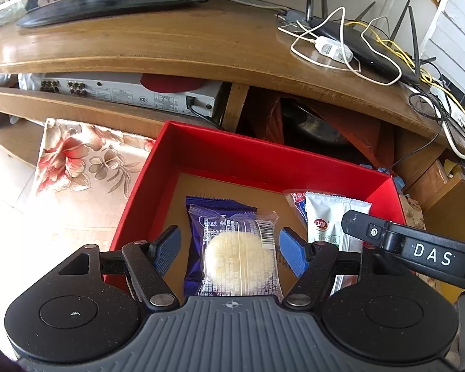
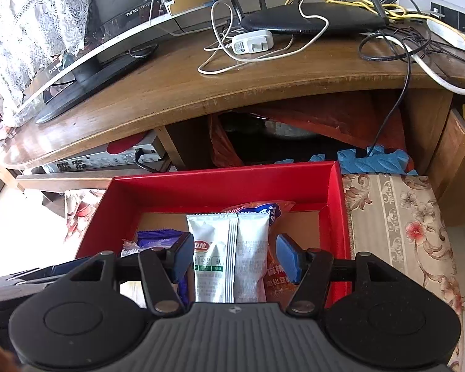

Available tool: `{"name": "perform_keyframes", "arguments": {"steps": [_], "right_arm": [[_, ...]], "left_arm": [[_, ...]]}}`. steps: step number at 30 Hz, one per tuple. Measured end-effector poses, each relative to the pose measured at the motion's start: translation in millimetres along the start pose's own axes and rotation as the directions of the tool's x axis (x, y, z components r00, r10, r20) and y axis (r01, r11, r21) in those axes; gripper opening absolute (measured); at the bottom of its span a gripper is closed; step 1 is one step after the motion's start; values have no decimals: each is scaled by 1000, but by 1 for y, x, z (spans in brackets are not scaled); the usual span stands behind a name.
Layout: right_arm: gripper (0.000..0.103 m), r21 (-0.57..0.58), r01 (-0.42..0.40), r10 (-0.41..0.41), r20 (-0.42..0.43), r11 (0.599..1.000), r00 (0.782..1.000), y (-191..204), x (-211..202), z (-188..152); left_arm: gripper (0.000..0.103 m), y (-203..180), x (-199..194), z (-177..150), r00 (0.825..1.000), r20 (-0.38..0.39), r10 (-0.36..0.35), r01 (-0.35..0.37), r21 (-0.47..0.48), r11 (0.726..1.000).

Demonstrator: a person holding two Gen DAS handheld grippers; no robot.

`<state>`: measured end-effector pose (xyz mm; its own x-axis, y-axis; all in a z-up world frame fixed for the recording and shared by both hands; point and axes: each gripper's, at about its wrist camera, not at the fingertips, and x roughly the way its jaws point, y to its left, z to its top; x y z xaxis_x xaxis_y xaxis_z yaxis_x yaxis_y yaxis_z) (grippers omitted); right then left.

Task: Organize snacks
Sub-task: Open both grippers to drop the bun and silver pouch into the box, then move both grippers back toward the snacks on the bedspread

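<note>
Glossy clear plastic wraps the pastry [image 1: 240,255] in a matt red cardboard box [image 1: 263,161] beneath the polished wood shelf [image 1: 170,43].

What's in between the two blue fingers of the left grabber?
In the left wrist view, a clear-wrapped round pastry lies between the open left gripper's fingers, on a purple packet inside the red box.
</note>
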<state>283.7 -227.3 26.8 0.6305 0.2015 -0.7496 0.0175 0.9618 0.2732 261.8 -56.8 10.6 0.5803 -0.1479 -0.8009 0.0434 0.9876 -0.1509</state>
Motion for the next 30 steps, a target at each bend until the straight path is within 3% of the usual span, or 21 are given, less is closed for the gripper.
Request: {"name": "perform_keyframes", "arguments": {"steps": [14, 30], "right_arm": [[57, -15, 10, -10, 49, 1000, 999, 4, -41, -18], [57, -29, 12, -12, 19, 999, 1000, 9, -85, -71]], "left_arm": [[82, -5, -39, -15, 999, 50, -10, 7, 54, 998], [85, -2, -82, -60, 998, 43, -51, 46, 116, 992]]}}
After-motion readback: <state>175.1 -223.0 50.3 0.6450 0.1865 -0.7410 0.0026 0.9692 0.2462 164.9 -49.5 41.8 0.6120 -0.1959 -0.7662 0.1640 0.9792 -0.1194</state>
